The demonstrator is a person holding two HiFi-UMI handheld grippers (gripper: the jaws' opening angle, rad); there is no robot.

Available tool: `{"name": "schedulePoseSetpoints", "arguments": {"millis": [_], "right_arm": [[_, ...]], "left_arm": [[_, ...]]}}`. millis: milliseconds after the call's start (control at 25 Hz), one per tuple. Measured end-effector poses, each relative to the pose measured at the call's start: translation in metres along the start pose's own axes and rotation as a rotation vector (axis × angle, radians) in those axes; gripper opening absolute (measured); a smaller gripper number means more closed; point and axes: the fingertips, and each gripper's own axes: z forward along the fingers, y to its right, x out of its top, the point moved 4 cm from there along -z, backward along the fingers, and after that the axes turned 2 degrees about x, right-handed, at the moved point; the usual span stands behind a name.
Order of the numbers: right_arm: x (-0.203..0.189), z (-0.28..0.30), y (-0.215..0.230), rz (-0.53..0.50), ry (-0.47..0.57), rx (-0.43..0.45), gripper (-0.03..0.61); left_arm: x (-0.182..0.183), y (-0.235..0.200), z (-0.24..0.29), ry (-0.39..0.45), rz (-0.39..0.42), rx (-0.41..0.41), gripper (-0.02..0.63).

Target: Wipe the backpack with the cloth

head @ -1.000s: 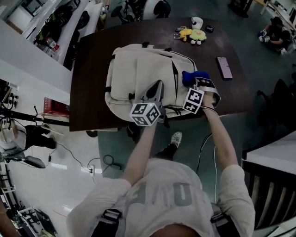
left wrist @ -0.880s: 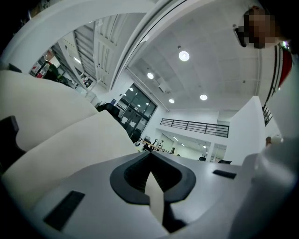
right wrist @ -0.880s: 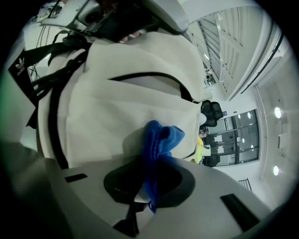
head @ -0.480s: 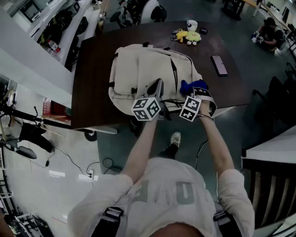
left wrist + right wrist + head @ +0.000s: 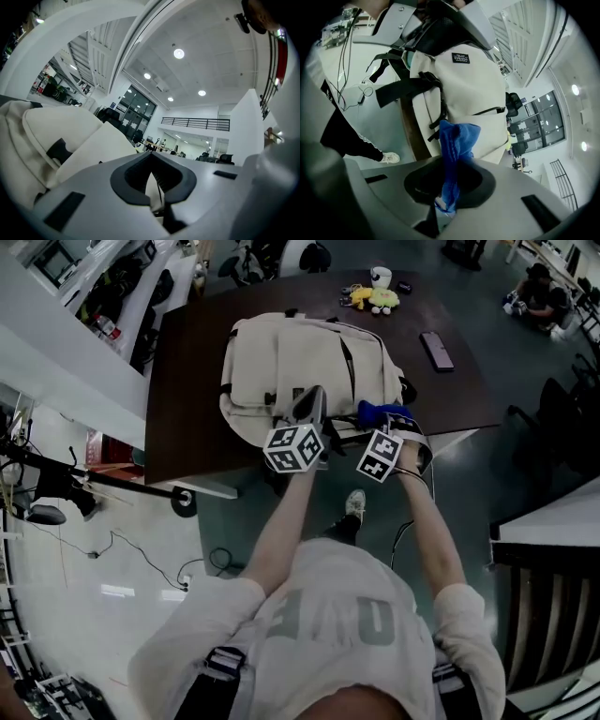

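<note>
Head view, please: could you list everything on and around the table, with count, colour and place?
backpack: one, cream, lying mid-table.
cloth: one, blue, at the backpack's near right corner.
phone: one, dark, on the table right of the backpack.
plush toys: apparently two, yellow, far table edge.
cup: one, white, just beyond the plush toys.
table: one, dark brown.
left gripper: one, grey, shut on the backpack's near edge.
right gripper: one, grey, shut on the cloth.

Head view dim; gripper views bright w/ ceiling lights, fisheye edges.
</note>
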Motion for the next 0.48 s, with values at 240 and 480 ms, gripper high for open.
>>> {"name": "schedulePoseSetpoints", "arguments": {"millis": [240, 480], "right_arm": [[-0.001, -0.006, -0.017, 0.061, -0.011, 0.042, 0.041], [0.017, -0.052, 0.003, 0.447, 0.136, -0.038, 0.043]], "left_arm": [[0.005, 0.012, -0.031, -0.001, 0.012, -0.016, 0.003], [0.024, 0.013, -0.075, 0.032, 0.044, 0.001, 0.004]]}}
